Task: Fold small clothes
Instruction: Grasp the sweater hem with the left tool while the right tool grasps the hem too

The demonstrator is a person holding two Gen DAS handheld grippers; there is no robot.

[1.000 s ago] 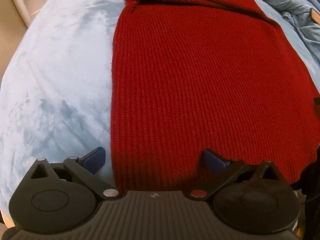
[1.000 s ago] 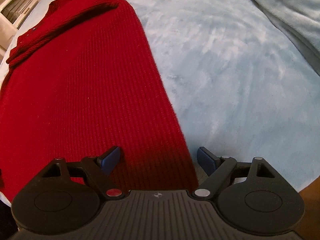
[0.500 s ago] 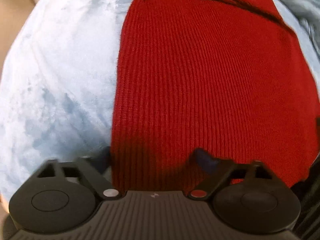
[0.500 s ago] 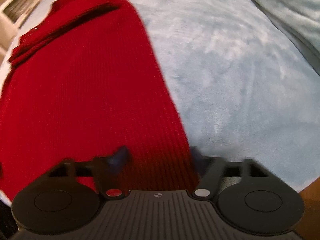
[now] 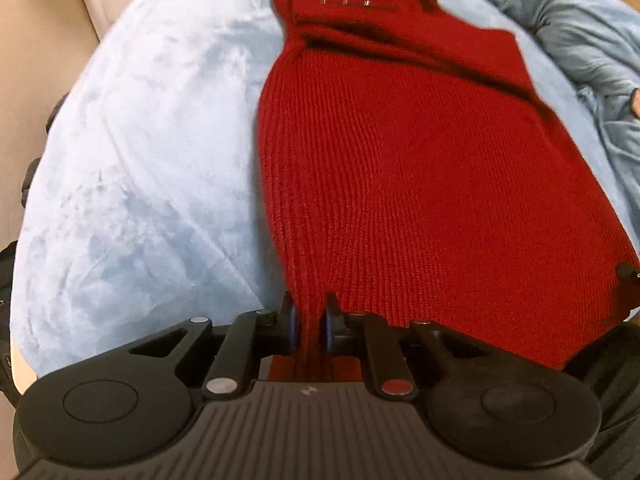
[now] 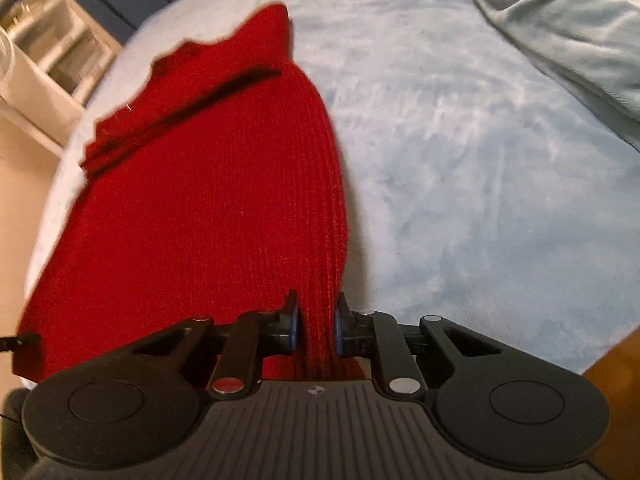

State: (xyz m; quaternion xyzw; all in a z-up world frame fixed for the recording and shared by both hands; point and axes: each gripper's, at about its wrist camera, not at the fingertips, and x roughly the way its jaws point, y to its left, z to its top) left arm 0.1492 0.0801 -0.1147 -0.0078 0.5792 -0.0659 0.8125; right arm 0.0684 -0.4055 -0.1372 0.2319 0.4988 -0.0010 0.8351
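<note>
Knitwear, one piece: a red ribbed sweater point(image 5: 408, 168) lying lengthwise on a pale blue plush blanket point(image 5: 132, 184), its neck end farthest from both cameras and its hem end nearest them. Near the neck, in the left wrist view, a row of small metallic studs point(image 5: 344, 2) sits along a dark placket, and a folded band of knit point(image 5: 400, 44) crosses the upper body at a slant (the same fold reads as a dark diagonal crease in the right wrist view). Left gripper point(image 5: 309, 320): fingers drawn close, pinching a bunched ridge of the hem at the sweater's left corner, with the fabric gathered into vertical pleats running up from the blue-edged pads. Right gripper point(image 6: 316, 322): likewise closed on the hem at the opposite corner of the sweater point(image 6: 208, 200), the knit pulled into a narrow fluted column between the pads. Blanket point(image 6: 460, 160) extends bare to the right of the garment in the right wrist view. Crumpled grey-blue bedding point(image 5: 576, 40) lies beyond the sweater's far right side; a similar heap of bedding point(image 6: 560, 28) occupies the upper right of the right wrist view. White shelving point(image 6: 44, 64) stands off the bed at upper left, blurred.
</note>
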